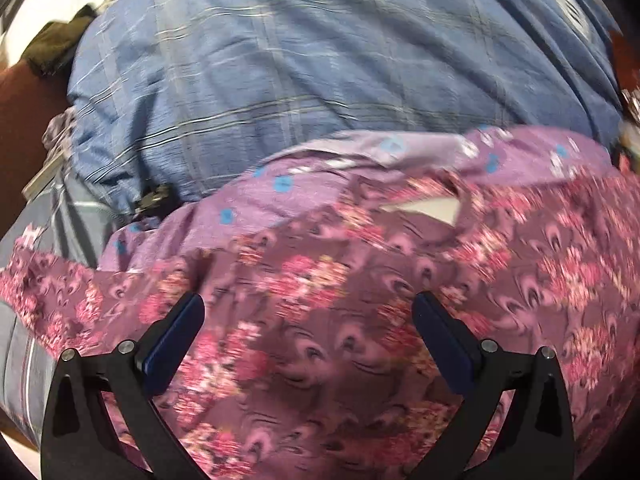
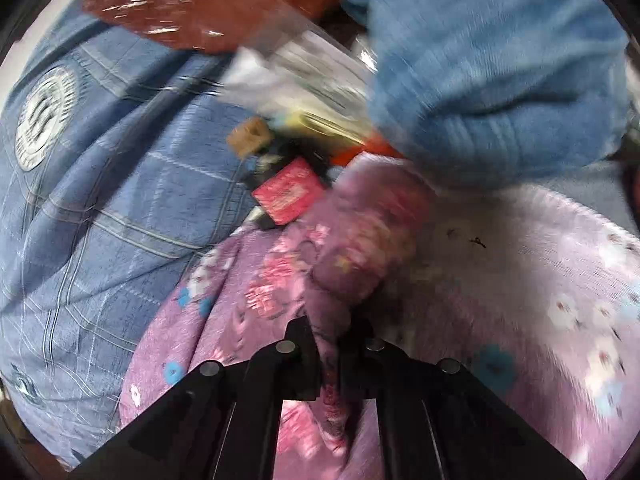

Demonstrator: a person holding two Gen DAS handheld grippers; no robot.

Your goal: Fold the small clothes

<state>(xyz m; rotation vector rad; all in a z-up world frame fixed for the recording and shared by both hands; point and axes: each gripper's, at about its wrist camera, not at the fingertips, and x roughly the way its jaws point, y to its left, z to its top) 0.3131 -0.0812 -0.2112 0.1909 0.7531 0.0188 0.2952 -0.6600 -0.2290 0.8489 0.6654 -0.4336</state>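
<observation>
Right wrist view: right hand-held gripper (image 2: 330,344) pinched on floral garment (image 2: 348,240), left hand-held gripper (image 1: 308,320) wide apart, empty; mid-fold, next likely needs a second corner grasp.

Home bedroom: blue checked bedsheet (image 1: 248,80), clothes & clutter (image 2: 288,196).

— What are you working on there?
— You've got a thin, matt floral cloth (image 1: 320,280), lying on a blue checked bedsheet (image 1: 248,80) of coarser weave.
— And your tools?
— Your left gripper (image 1: 308,312) is matt black plastic with round metal pins.
</observation>
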